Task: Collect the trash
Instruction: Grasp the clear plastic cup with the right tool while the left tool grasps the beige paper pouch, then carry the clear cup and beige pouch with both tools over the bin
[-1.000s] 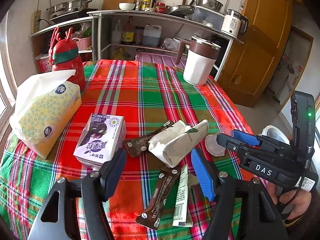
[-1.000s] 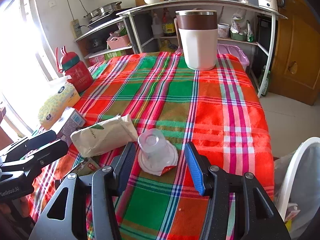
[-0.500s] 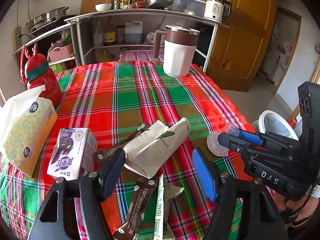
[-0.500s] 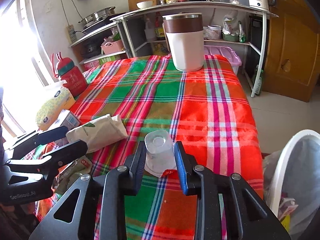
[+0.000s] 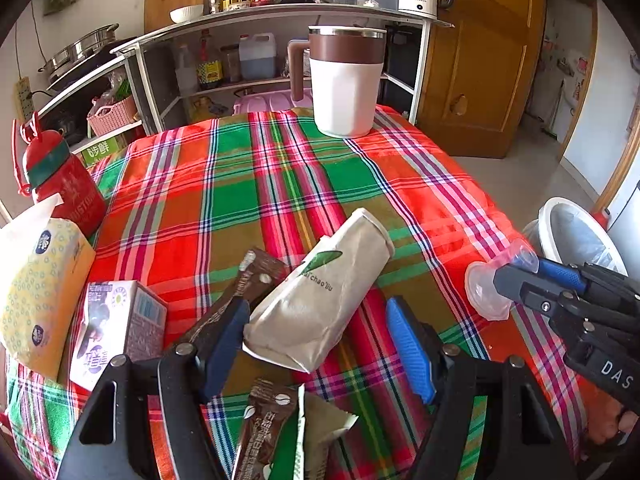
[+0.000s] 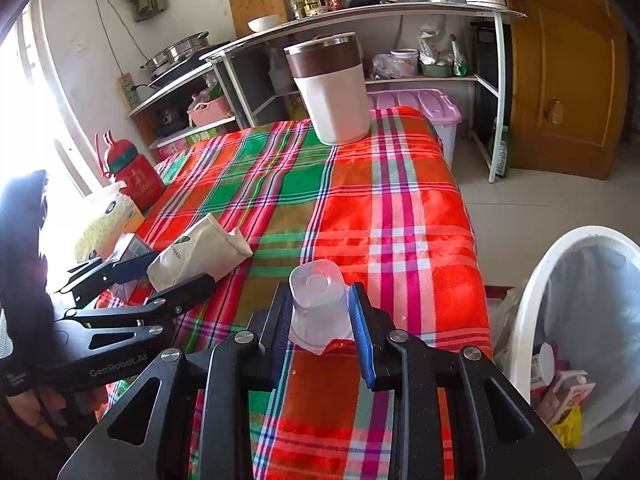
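Lifted clear of the cloth since half a second ago, the clear plastic cup (image 6: pixel 318 304) now hangs pinched between the fingers of the right gripper (image 6: pixel 320 320), bottom end pointing away from the camera, over the right edge of the table (image 6: pixel 400 216). In the left wrist view the same cup (image 5: pixel 490 288) shows beyond the table's right edge, close to the white trash bin (image 5: pixel 576 232) on the floor; the right wrist view shows cartons already lying inside that bin (image 6: pixel 532 280). Meanwhile the left gripper (image 5: pixel 316 344) has come forward, and its fingers, spread wide, now stand on either side of the grey paper packet (image 5: pixel 320 292) near the table's front edge, without pressing it. A brown sachet (image 5: pixel 248 280) lies partly under that packet, another brown sachet (image 5: pixel 264 424) sits right at the front edge, and a small purple carton (image 5: pixel 116 328) stands near the front left corner.
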Demonstrator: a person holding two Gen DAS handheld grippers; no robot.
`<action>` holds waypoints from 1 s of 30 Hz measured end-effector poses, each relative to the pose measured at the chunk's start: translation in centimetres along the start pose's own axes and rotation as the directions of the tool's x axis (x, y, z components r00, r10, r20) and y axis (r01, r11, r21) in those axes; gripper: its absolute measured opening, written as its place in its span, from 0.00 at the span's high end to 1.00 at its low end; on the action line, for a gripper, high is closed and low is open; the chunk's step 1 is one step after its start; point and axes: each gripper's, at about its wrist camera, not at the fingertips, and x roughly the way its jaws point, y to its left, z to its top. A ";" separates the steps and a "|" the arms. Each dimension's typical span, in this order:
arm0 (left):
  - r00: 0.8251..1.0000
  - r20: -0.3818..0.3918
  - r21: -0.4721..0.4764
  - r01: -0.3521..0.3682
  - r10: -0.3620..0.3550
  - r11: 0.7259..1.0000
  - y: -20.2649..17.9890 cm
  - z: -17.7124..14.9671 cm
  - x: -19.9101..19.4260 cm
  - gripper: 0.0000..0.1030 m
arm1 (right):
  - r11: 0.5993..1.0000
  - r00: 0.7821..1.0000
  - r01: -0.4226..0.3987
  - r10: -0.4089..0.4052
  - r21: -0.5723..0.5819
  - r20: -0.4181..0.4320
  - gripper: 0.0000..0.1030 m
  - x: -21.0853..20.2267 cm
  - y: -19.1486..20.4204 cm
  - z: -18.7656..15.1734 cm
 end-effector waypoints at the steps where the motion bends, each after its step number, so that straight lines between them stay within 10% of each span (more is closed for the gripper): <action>1: 1.000 -0.009 -0.005 0.000 0.000 1.000 0.0 0.0 0.3 0.30 | 1.000 1.000 0.000 0.000 0.003 0.000 0.71 0.0 0.0 -0.1; 30: 0.998 0.038 0.003 0.041 -0.042 0.999 -3.6 -0.7 -2.7 0.60 | 0.998 0.998 0.006 -0.009 0.060 0.057 0.71 -3.1 -1.6 -1.3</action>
